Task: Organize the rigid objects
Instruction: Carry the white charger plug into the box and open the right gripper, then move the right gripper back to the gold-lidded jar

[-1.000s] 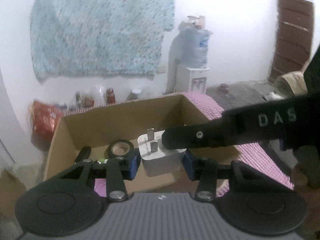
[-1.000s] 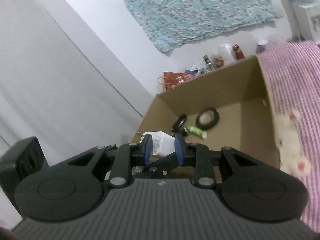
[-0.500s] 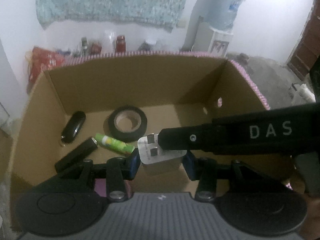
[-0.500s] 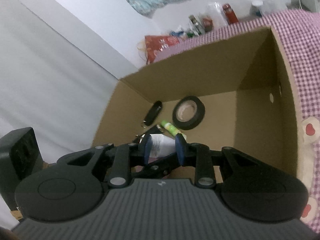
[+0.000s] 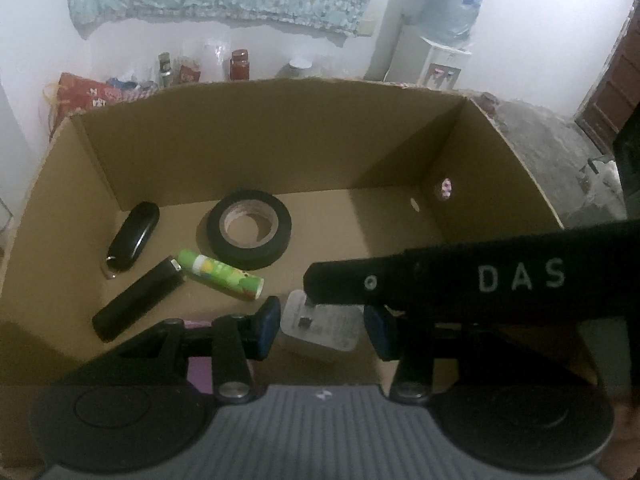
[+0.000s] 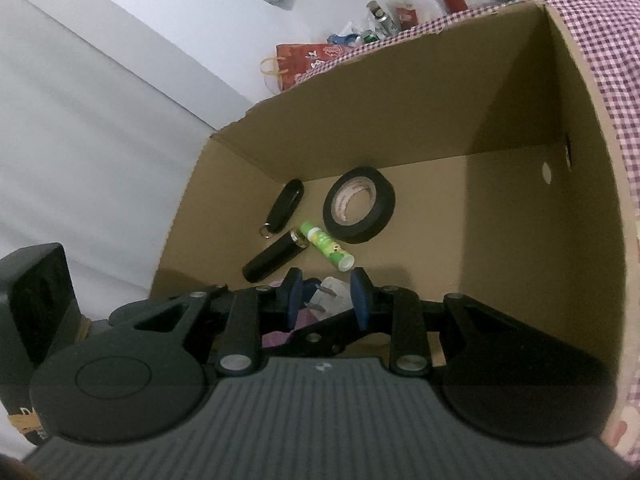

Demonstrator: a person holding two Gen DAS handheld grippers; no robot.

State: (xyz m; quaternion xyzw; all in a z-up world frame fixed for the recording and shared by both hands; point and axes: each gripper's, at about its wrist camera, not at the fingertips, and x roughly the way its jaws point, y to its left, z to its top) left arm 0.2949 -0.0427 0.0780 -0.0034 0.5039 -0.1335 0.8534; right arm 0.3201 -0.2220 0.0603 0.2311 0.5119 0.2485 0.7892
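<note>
Pinching white charger by box near-wall: rt hand-held gripper; left hand-held gripper grip unclear.

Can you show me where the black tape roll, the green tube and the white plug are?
black tape roll [image 5: 249, 235]: left wrist view, on its black outer band.
green tube [image 5: 219, 275]: left wrist view, middle of its green body.
white plug [image 5: 325, 326]: left wrist view, on its flat white face, between the fingers.

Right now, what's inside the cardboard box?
On the floor of the cardboard box: a black tape roll, a green glue stick, a black lighter, a black key fob and a white plug adapter. The grippers hide the near floor.
</note>
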